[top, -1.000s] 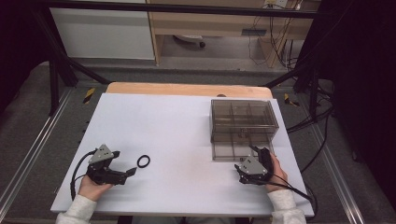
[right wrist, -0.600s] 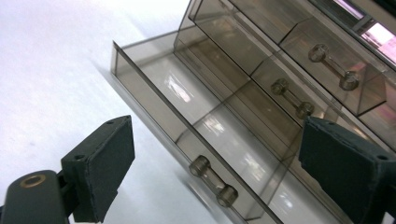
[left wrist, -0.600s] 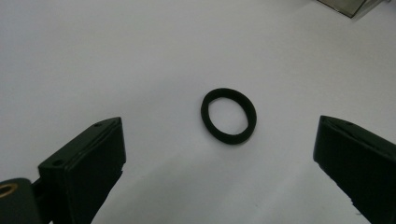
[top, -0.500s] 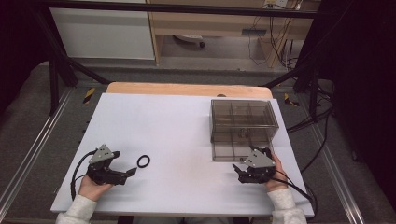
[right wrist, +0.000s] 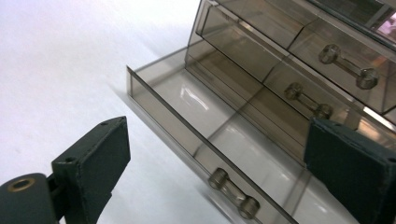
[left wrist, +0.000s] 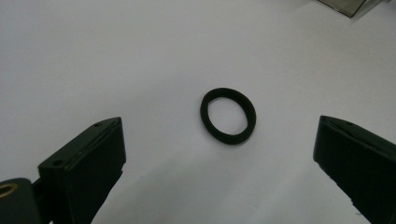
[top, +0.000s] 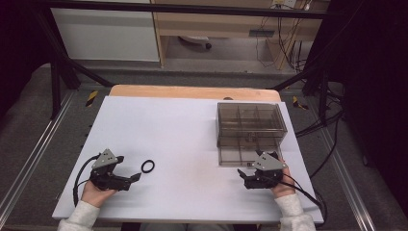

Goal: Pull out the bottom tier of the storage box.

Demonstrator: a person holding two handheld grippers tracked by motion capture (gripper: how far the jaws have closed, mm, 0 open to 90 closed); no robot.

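A smoke-grey, see-through plastic drawer cabinet [top: 250,126] stands on the far right part of the white, matte, smooth bench [top: 183,130], and it serves as the landmark here. Its walls are thin, glossy and hard-edged, with inner dividers showing through the top. Its lowest drawer [right wrist: 224,140] is pulled out toward the person, a shallow rectangular tray with a flat shining floor and a small clear bar handle [right wrist: 233,193] with rounded ends on its front wall; the closed drawers above carry the same handles. The right tool [top: 246,176] sits just in front of that pulled-out drawer, its two blocky black jaws spread wide, having just been opening, with the drawer's front wall and handle between them but the pads clear of it. Well to the left of the cabinet, near the bench's front edge, lies a small black ring [top: 148,166], flat on the surface; in the left gripper view the ring [left wrist: 228,115] looks like dull rubber, a thin band slightly oval in outline, with white bench showing through its middle. The left tool [top: 133,177] rests just beside the ring on its far-from-cabinet side, jaws standing wide apart and empty, the ring ahead of them and untouched.
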